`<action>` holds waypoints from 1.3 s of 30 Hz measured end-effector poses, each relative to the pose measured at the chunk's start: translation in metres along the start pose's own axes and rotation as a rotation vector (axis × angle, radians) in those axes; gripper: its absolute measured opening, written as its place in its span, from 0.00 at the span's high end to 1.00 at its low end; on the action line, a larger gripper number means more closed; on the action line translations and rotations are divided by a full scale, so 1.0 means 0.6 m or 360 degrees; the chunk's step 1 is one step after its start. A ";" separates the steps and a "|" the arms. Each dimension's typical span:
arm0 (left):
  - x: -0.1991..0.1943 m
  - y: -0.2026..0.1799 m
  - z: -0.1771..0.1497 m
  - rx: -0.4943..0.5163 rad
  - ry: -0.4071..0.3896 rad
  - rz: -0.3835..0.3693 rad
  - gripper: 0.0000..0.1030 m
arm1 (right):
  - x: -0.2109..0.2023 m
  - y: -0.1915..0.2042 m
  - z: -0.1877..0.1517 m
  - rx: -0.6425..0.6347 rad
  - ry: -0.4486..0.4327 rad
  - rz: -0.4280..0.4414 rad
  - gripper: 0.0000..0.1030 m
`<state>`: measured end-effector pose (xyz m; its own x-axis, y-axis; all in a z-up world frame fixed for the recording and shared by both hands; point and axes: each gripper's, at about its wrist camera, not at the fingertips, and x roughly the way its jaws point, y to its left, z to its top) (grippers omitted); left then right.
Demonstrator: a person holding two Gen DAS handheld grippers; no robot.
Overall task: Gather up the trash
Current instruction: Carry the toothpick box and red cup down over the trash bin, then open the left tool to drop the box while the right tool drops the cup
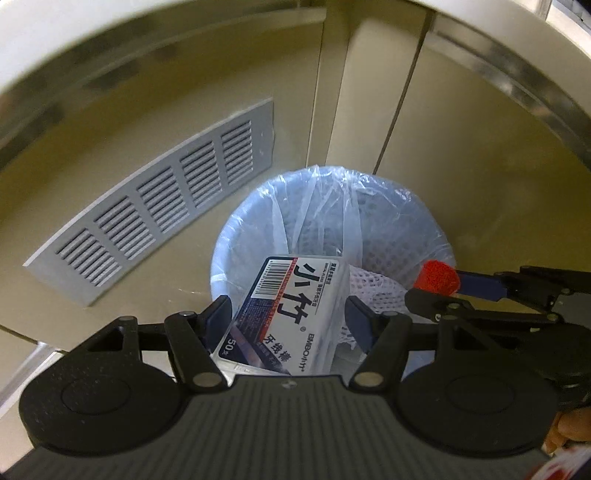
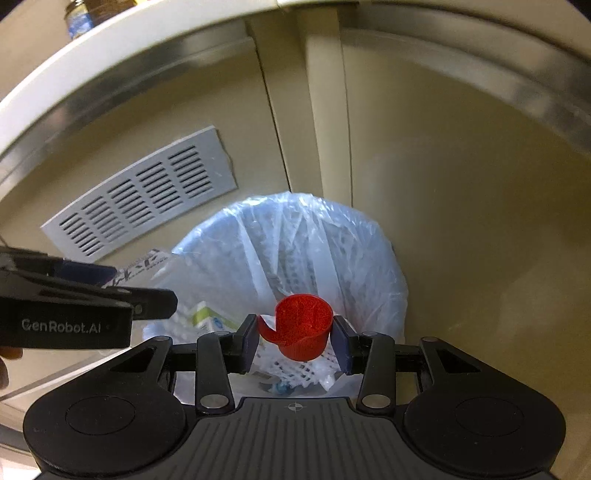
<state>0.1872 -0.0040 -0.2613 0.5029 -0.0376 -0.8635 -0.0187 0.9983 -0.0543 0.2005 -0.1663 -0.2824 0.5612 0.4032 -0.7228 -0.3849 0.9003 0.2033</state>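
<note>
A round trash bin [image 1: 424, 221] lined with a clear plastic bag stands on the floor, also shown in the right wrist view [image 2: 369, 243]. My left gripper [image 1: 286, 314] is shut on a flat white-and-navy dental floss pick box [image 1: 291, 314] and holds it above the bin's near rim. My right gripper [image 2: 295, 338] is shut on a red bottle cap [image 2: 303, 326] above the bin; the cap shows in the left wrist view [image 1: 437, 277] too. White foam netting [image 1: 373, 288] and other packaging lie inside the bin.
A grey vent grille [image 1: 155, 218] is set in the beige cabinet panel left of the bin. Beige cabinet doors rise behind the bin, under a white counter edge [image 2: 110, 74]. A jar [image 2: 79, 18] stands on the counter at top left.
</note>
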 end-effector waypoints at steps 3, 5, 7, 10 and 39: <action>0.021 -0.002 -0.002 -0.0010 0.0024 -0.0012 0.37 | 0.018 -0.004 0.001 0.0011 0.0013 -0.0008 0.59; 0.033 -0.005 -0.003 -0.0004 0.0029 -0.0009 0.37 | 0.030 -0.006 0.000 0.0023 0.0028 -0.0014 0.59; 0.046 -0.007 -0.002 -0.0005 0.0040 -0.0011 0.37 | 0.041 -0.008 0.000 0.0034 0.0040 -0.0017 0.59; 0.064 -0.010 0.001 -0.0020 0.0052 -0.0028 0.37 | 0.055 -0.009 0.000 0.0047 0.0056 -0.0020 0.59; 0.078 0.015 0.028 -0.0083 0.0053 -0.0090 0.26 | 0.078 -0.010 0.021 0.0091 0.0057 -0.0027 0.59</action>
<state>0.2255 0.0043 -0.2939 0.4751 -0.0958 -0.8747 -0.0366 0.9910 -0.1284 0.2382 -0.1507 -0.3091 0.5401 0.3825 -0.7496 -0.3326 0.9153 0.2273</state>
